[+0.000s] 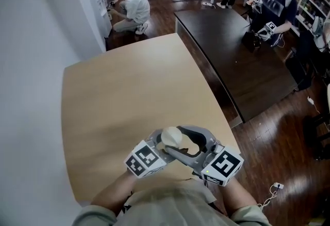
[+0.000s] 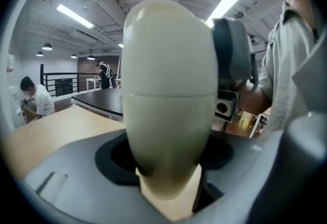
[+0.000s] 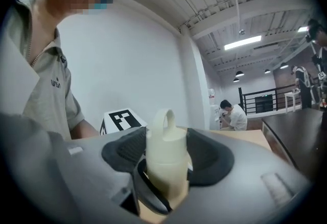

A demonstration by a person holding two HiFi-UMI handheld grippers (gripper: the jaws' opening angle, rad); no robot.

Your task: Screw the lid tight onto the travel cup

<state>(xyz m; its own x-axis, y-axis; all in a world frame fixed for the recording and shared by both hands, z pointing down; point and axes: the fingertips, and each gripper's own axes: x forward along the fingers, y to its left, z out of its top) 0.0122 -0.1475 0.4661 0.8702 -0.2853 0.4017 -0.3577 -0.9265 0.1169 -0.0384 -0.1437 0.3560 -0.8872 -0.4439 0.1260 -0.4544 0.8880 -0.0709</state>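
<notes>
- Left claw [image 2: 171, 169]: jaws fairly wide, clamped round the body of the cream travel cup [image 2: 171, 74].
- Travel cup: held between the two claws, close to the person's [image 1: 170, 204] chest, over the near edge of the light wooden surface [image 1: 124, 96].
- Lid [image 3: 164, 138]: cream, with a loop handle, sitting on the cup's end.
- Right claw [image 3: 166, 164]: pads pressed on the lid, facing the left claw.

You have no words or numbers you can read here. The small print on your shirt [image 3: 56, 96] is too blurred, and the marker cube [image 3: 121, 119] bears only black-and-white squares.
</notes>
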